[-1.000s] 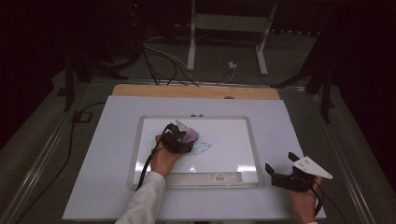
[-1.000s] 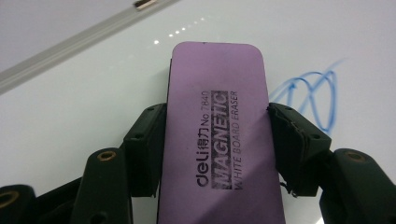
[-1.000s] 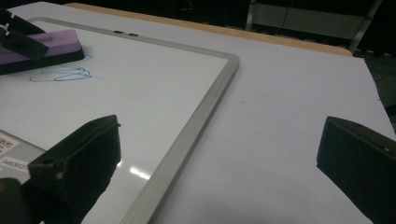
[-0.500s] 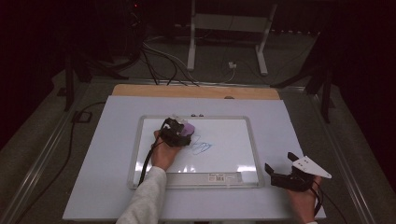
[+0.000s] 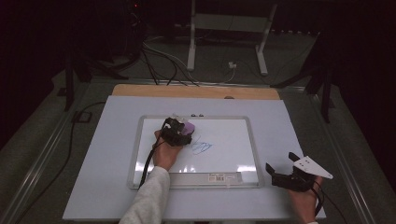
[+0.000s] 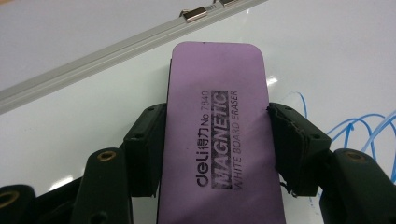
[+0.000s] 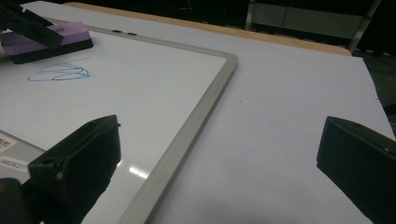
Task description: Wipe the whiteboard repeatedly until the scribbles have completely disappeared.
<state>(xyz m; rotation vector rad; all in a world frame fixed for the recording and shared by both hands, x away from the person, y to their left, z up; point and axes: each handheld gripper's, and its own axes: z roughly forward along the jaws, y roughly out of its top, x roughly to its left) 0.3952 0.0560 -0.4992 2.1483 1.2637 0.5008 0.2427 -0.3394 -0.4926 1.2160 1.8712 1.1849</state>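
The purple eraser (image 6: pixel 219 140) is lying flat on the whiteboard (image 5: pixel 224 163), close to its far rim and just beside the blue scribble (image 5: pixel 201 146), which is sitting near the middle of the board with all its loops showing. The left gripper (image 5: pixel 180 132) is clamping the eraser across its width, one black pad pressing on each long side, as the left gripper view is showing plainly, with the printed label facing up between the jaws. Judging by this, the wiping step is in hand: the eraser is resting on the white surface beside the ink, not yet covering the marks. The next move is calling for a sideways sweep over the scribble with the felt face kept flat and pressed down, and probably more than one pass, since the loops are spreading wider than the eraser's short edge. The grip is looking firm enough, though a tilt of the wrist would be lifting one edge and leaving streaks. The right gripper (image 5: pixel 288 178) is resting on the white table cover (image 5: pixel 299 126) off the board's near right corner, well apart from the work, its jaws standing wide apart with nothing between them.
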